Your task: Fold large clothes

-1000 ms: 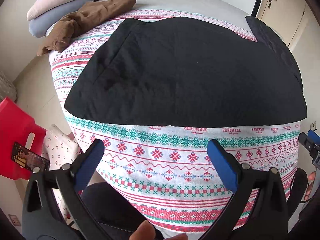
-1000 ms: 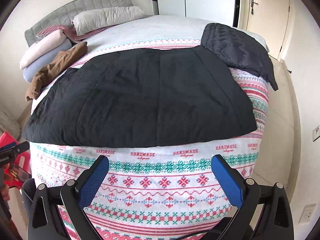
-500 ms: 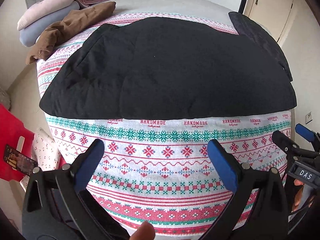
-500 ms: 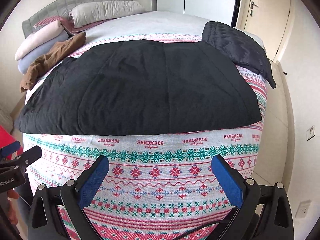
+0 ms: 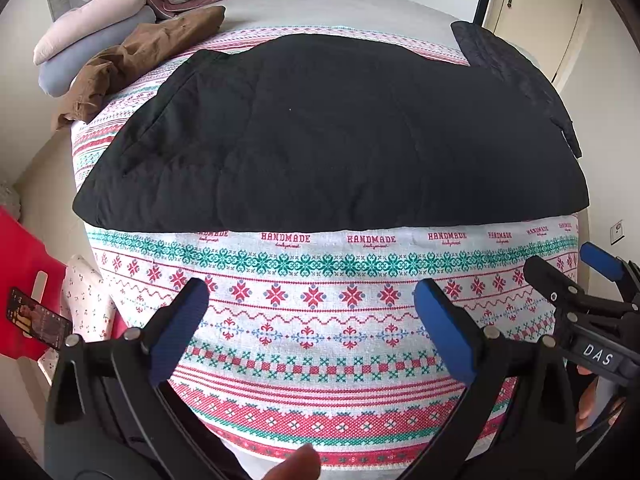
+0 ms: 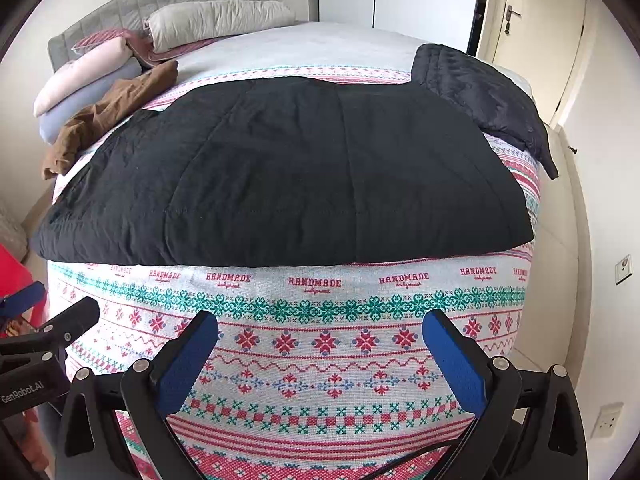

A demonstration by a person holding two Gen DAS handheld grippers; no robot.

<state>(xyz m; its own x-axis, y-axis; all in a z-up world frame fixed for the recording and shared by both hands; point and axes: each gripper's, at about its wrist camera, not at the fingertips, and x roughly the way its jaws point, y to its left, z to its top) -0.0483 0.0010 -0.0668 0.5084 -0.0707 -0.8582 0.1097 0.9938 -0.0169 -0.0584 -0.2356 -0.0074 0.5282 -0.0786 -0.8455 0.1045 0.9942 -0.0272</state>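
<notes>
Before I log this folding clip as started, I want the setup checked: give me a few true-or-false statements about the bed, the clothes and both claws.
1. The large black quilted garment lies spread flat on the patterned red-and-green knit blanket. True.
2. The left claw is clamped on the black garment's hem. False: it is open, short of the garment, over the blanket.
3. The right claw is open and holds nothing. True.
4. The crumpled brown garment lies on top of the black one. False: it lies apart, beside the stacked pillows.
5. A second dark quilted garment sits at the bed's far right corner. True.
</notes>
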